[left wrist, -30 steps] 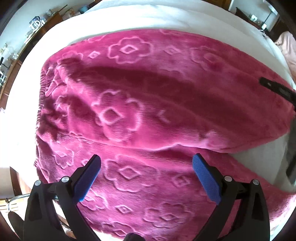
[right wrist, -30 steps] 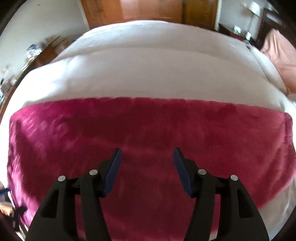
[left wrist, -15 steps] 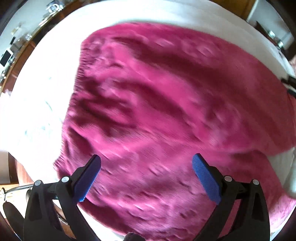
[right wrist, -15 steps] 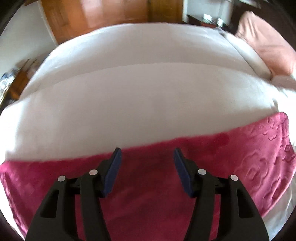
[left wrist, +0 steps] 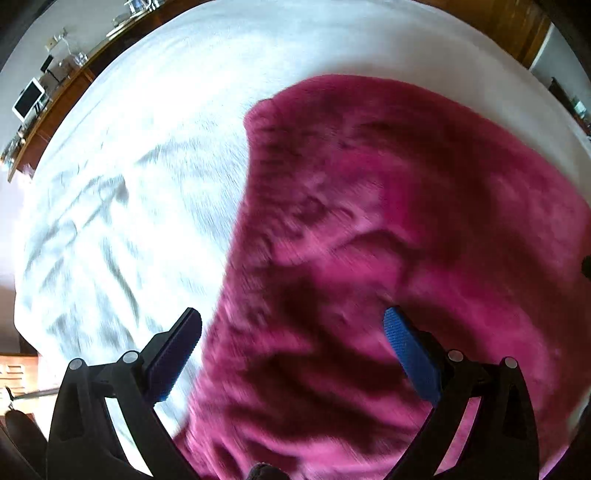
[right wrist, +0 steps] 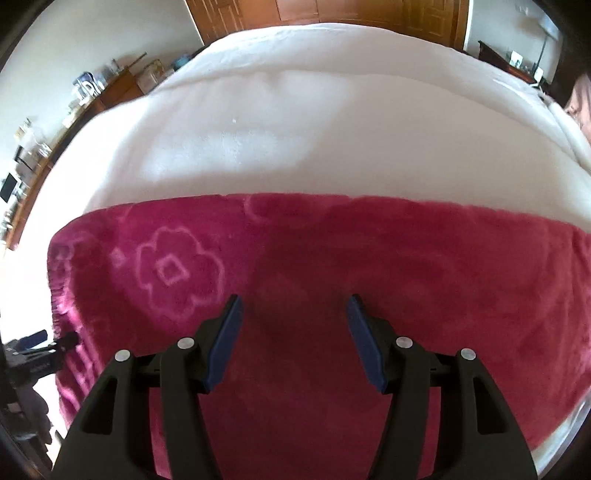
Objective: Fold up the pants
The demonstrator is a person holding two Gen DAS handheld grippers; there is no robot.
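Note:
Magenta fleece pants [left wrist: 369, 240] with embossed flowers lie spread on a white bed [left wrist: 129, 184]. In the left wrist view they fill the right and lower half, blurred by motion, with one edge running down the middle. My left gripper [left wrist: 291, 350] is open and empty above that edge. In the right wrist view the pants [right wrist: 295, 266] stretch across the lower half. My right gripper [right wrist: 295, 339] is open and empty just above the cloth. The left gripper [right wrist: 44, 350] shows at the far left edge there.
The white bedcover [right wrist: 314, 129] fills the far half of the right wrist view. A wooden sideboard [left wrist: 55, 96] with small items runs along the left wall. Wooden doors [right wrist: 314, 14] stand behind the bed. A pink pillow [right wrist: 580, 107] lies at the far right.
The left gripper has swung left, so the pants' edge and bare sheet now fill its left side. The right wrist view has shifted, and more pants show under it than half a second ago.

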